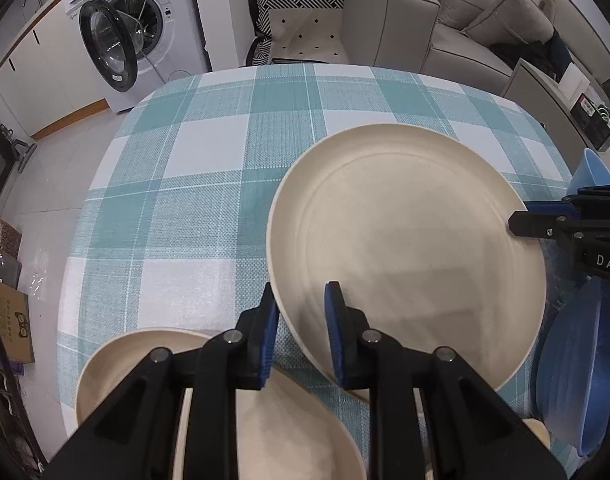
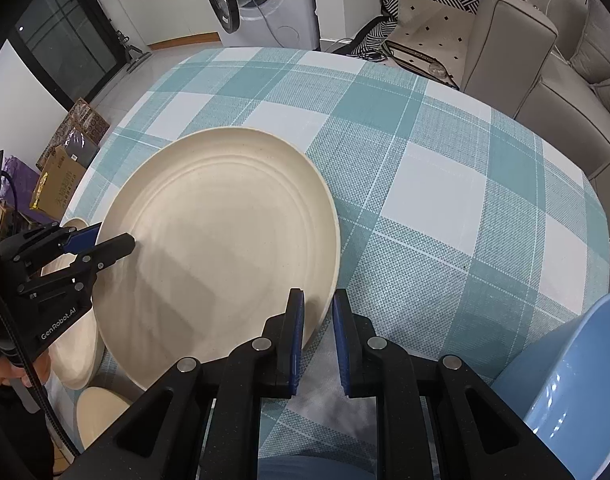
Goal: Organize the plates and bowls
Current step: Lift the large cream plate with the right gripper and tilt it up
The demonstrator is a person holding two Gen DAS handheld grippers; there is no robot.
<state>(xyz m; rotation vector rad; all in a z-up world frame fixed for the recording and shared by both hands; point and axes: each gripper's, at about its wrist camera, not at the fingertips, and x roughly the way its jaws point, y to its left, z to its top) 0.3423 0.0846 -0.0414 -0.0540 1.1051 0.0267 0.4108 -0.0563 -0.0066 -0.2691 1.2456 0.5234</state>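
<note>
A large cream plate [image 1: 405, 240] [image 2: 225, 232] lies over the teal checked tablecloth [image 1: 209, 208]. My left gripper [image 1: 303, 308] is shut on its near-left rim, one blue pad inside the plate and one outside. The right wrist view shows that left gripper [image 2: 101, 242] pinching the plate's left edge. My right gripper [image 2: 318, 312] is shut on the opposite rim, and the left wrist view shows the right gripper [image 1: 521, 224] at the plate's right edge. I cannot tell if the plate rests on the table or hangs just above it.
More cream dishes [image 1: 117, 356] [image 2: 77, 352] sit by the table's near-left edge. Blue bowls [image 1: 577, 380] [image 2: 565, 380] stand at the near right. Beyond the table are a washing machine [image 1: 137, 28] with its door open, a cushioned chair [image 1: 305, 28] and a sofa [image 1: 485, 20].
</note>
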